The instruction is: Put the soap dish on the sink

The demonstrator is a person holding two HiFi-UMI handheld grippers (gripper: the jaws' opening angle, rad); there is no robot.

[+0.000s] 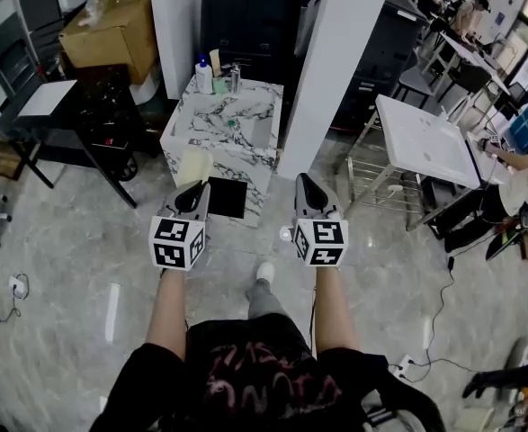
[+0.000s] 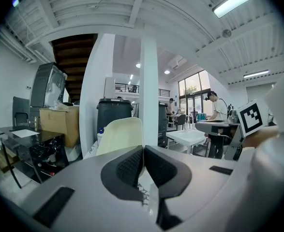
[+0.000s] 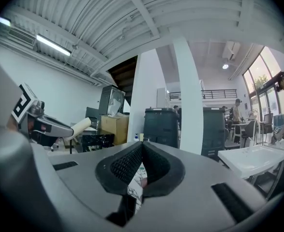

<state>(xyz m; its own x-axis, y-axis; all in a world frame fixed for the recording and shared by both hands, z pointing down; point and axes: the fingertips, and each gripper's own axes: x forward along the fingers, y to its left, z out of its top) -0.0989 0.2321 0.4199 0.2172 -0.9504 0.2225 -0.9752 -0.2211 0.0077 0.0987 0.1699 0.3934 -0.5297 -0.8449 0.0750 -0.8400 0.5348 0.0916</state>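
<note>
- Head view: L gripper [image 1: 194,190] is pinched on a cream, rounded plastic soap dish [image 1: 194,166]. The dish sticks up past the jaw tips.
- The dish shows at the near-left corner of the white marble-patterned sink unit [image 1: 211,115], short of the basin. It isn't resting on the unit.
- R gripper [image 1: 305,185] is level w/ the L one, just off the unit's near-right corner. A white square pillar [image 1: 326,70] stands behind it.
- A white bottle w/ blue cap [image 1: 204,76] stands at the sink's back edge among other small bottles. A black square panel [image 1: 227,197] is on the unit's front.
- A brown cardboard box [image 1: 111,27] sits far left of the sink, and a white basin on a metal frame [image 1: 423,140] is to the right.
- L gripper view: the black ribbed pads are pressed together at the tip, w/ the cream dish clamped there and rising up-left of them. The R gripper's marker cube shows at the right edge.
- R gripper view: jaws pressed together, pads meeting at the tip, nothing btwn them. The L gripper w/ the cream dish at its tip shows at the far left.
</note>
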